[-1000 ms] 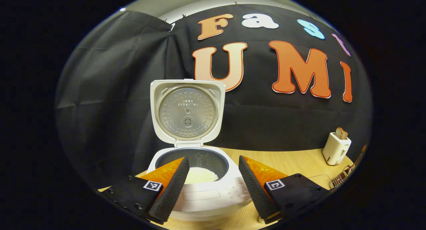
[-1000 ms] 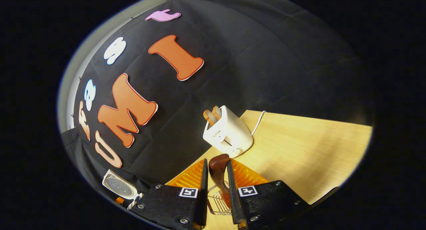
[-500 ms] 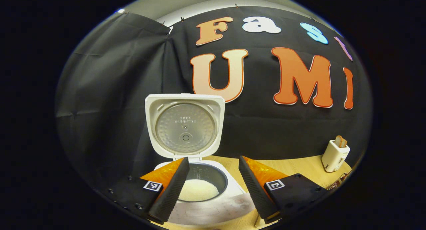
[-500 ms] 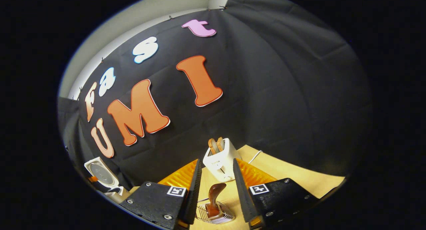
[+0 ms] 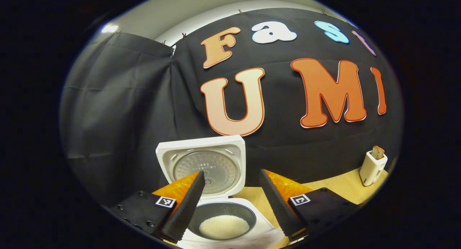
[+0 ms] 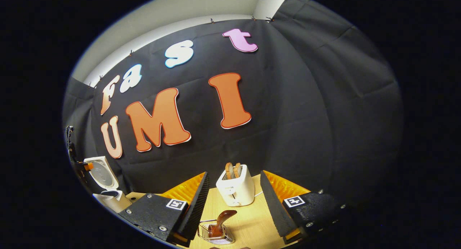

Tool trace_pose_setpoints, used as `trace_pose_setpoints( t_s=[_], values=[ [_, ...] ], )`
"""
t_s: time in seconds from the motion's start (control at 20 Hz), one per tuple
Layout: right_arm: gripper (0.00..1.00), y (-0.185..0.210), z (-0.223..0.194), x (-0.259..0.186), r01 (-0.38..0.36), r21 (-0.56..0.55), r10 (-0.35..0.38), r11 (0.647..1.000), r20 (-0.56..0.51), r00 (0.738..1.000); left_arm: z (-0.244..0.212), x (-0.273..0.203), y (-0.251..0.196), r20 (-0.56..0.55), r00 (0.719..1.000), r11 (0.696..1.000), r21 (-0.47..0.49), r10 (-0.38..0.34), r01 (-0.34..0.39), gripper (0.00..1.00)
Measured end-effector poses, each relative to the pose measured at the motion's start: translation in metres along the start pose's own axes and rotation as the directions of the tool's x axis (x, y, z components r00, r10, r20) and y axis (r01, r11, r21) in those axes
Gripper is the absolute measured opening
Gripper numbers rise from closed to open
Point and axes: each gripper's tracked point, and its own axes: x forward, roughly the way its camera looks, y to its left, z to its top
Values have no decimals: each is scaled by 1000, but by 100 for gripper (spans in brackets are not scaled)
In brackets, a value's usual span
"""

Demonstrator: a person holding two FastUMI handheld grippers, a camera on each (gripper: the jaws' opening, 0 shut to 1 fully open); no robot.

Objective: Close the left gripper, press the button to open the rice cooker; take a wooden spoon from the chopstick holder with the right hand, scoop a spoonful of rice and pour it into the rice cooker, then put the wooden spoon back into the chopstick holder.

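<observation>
Judging from how things lie, the task looks all but finished. Starting at the left, in the left gripper view the rice cooker (image 5: 219,191) sits at about 6 o'clock with its lid (image 5: 203,166) swung up and standing open behind the pot, so the button press is done. A mound of white rice (image 5: 224,226) lies in the bottom of the inner pot, which suggests the spoonful has been poured in. The left gripper (image 5: 232,195) hangs above the cooker with its fingers (image 5: 187,205) spread well apart and nothing between them; the open pot shows through the gap.

Further right in that view, a white toaster (image 5: 372,164) stands near 4 o'clock on the wooden surface (image 5: 335,186).

In the right gripper view the open cooker shows small at about 8 o'clock. The right gripper (image 6: 234,202) also has its fingers wide apart and empty. Below the gap between them, near 6 o'clock, the chopstick holder (image 6: 216,234), a wire basket, rests on the surface with the wooden spoon (image 6: 220,222) standing in it, handle tilted up and free of both fingers. The toaster sits just beyond, between the fingers as seen here.

With the spoon back in its holder and released, nothing of the stated task seems left beyond drawing the hands clear.
</observation>
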Motion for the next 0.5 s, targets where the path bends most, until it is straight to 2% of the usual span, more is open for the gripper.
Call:
trace_pose_setpoints(
  t_s=[0.05,0.1,0.15,0.25,0.35,0.45,0.5],
  values=[
    [92,-1,5,-2,2,-6,-2,1000,9,1000,8,5,0,10,1000,1000,-7,-3,3,99],
    [83,-2,11,-4,5,-17,-5,1000,22,1000,15,7,0,14,1000,1000,-16,-5,5,94],
    [83,-3,18,-7,12,-30,-11,999,38,999,23,10,0,15,1000,1000,-23,-10,11,99],
    [83,-2,37,-9,16,-56,-12,998,68,998,36,16,3,11,1000,999,-43,-14,14,99],
    [83,2,49,-14,11,-75,-4,997,86,996,50,27,9,-10,1000,993,-111,-29,28,99],
    [83,8,59,-18,-9,-84,17,996,97,995,67,40,31,-8,1000,993,-119,13,-14,99],
    [83,11,62,-20,-16,-90,24,996,98,995,74,47,42,-2,999,993,-111,40,-40,96]
  ],
)
